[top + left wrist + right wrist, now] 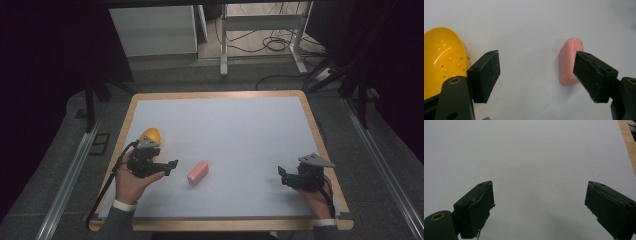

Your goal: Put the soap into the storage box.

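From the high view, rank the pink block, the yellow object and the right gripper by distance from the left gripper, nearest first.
1. Yellow object: touching or just behind the left gripper, at the mat's left edge.
2. Pink block: just right of its jaws, on the mat.
3. Right gripper: far across, near the mat's right edge.

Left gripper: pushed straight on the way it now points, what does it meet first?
Probably the pink block; the open left gripper has it by one jaw, off centre. Depth is unclear.

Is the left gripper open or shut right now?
Open: left gripper fingers stand wide apart, holding nothing; pink block lies ahead.
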